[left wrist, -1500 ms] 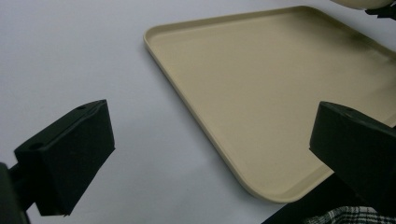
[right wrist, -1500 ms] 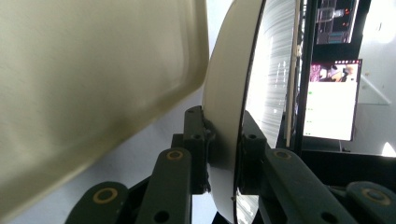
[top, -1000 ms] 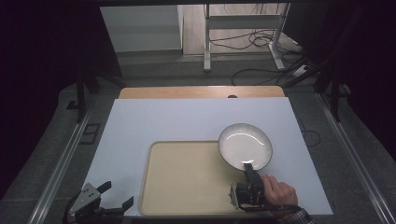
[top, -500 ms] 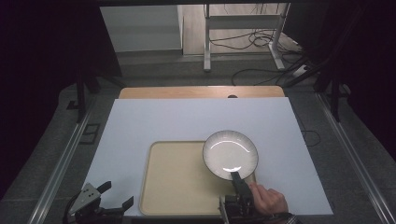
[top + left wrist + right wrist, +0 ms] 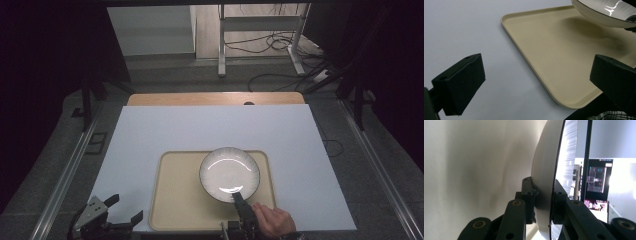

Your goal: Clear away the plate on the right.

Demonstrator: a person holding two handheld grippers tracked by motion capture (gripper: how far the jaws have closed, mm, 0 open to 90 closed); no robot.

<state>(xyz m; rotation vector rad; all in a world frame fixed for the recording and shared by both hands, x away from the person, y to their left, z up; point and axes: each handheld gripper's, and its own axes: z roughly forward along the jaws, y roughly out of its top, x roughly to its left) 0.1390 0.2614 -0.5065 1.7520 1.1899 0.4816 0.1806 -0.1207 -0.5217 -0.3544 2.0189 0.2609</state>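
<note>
Left gripper (image 5: 534,87) jaws stood wide apart above white table (image 5: 461,30). Beige tray (image 5: 554,62) lay between them; plate (image 5: 606,12) hung over it at 1 o'clock.

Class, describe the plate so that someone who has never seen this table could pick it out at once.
Start at the white sheet covering the table, then find the beige tray near its front edge. Over the tray's right half, the right gripper clamps the rim of the plate: round, glossy white, dark-edged with fine ribbing.
</note>
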